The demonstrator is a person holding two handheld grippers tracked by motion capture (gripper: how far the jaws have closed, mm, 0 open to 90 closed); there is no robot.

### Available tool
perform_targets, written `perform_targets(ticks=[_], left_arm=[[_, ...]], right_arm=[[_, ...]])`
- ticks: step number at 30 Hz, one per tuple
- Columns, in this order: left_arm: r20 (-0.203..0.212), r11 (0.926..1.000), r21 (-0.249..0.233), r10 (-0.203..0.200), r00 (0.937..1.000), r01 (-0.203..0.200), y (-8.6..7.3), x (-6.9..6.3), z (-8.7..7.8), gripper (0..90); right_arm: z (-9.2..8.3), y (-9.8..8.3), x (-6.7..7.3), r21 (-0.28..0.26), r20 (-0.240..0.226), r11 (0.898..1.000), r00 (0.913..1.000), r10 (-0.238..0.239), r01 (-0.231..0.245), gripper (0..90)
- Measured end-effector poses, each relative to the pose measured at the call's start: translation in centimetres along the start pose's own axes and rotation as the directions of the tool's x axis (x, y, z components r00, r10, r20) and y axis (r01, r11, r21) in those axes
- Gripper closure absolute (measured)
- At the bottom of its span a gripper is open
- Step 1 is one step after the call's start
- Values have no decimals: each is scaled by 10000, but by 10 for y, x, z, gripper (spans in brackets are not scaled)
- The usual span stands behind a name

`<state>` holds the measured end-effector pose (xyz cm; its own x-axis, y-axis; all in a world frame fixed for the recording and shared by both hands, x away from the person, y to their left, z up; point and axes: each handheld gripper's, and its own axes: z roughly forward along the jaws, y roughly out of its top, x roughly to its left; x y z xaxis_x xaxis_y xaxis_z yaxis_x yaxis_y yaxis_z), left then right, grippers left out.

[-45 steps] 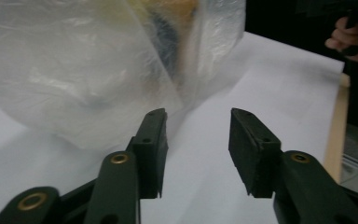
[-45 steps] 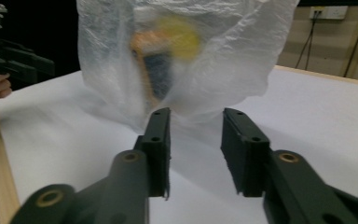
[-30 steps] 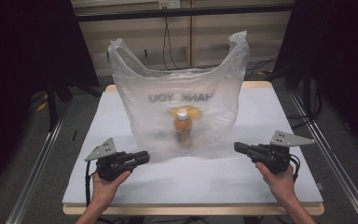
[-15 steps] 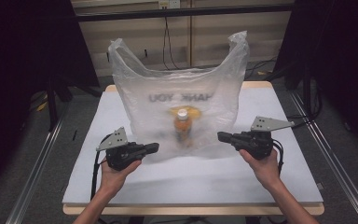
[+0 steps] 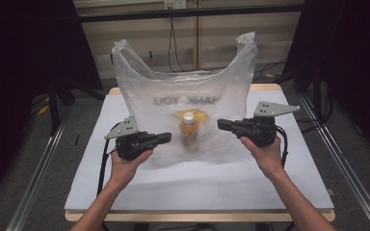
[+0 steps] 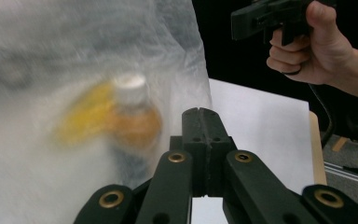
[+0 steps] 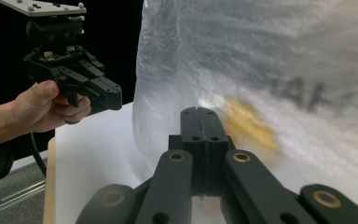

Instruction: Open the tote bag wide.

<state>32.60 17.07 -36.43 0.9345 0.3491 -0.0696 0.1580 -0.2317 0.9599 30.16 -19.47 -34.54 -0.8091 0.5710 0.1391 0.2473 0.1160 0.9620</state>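
While both pairs of jaws are pressed flat together with nothing between them, the left gripper and the right gripper point inward at each other from either side of a translucent plastic bag that stands upright on the white table. In the left gripper view the closed jaws sit just beside the bag's side wall without clearly touching it, and the bottle inside lies ahead of the tips and a little to their left, its white cap uppermost, with a yellow shape behind it. In the right gripper view the shut jaws also stop just short of the film, the yellow shape showing blurred just past the tips to their right. Dark print on the bag reads mirrored from the high view, as "THANK YOU" seen from the back; only blurred strokes of it show above and right of the right jaws. The bottle's label cannot be read. Between the two sets of tips stand the bag and bottle; below the jaws, toward the person, the tabletop lies bare up to its near wooden edge, and metal rails run along both sides of the table.
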Motion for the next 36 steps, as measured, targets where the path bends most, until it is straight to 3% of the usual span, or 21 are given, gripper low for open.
perform_targets(ticks=[5,6,9,15,26,36], left_arm=[[-132,9997,-208,131,9998,-134,18,6,1,900],[-178,9995,-253,157,9997,-162,22,7,1,900],[-106,9991,-338,242,9996,-246,34,13,2,900],[-270,9981,-390,463,9986,-473,54,22,8,900],[-346,9968,-715,340,9988,-364,82,40,14,900],[-558,9948,-988,205,9982,-259,116,58,21,900]], right_arm=[[9,17,-5,-77,-4,10000,10000,-61,61,900],[13,27,-6,9,95,9993,9993,-366,366,900],[18,42,-10,174,63,9984,9986,-532,531,900],[29,55,-14,206,33,9979,9981,-609,608,900],[48,86,-27,176,260,9965,9962,-826,822,900],[57,111,-42,-10,679,9983,9960,-580,582,900]])
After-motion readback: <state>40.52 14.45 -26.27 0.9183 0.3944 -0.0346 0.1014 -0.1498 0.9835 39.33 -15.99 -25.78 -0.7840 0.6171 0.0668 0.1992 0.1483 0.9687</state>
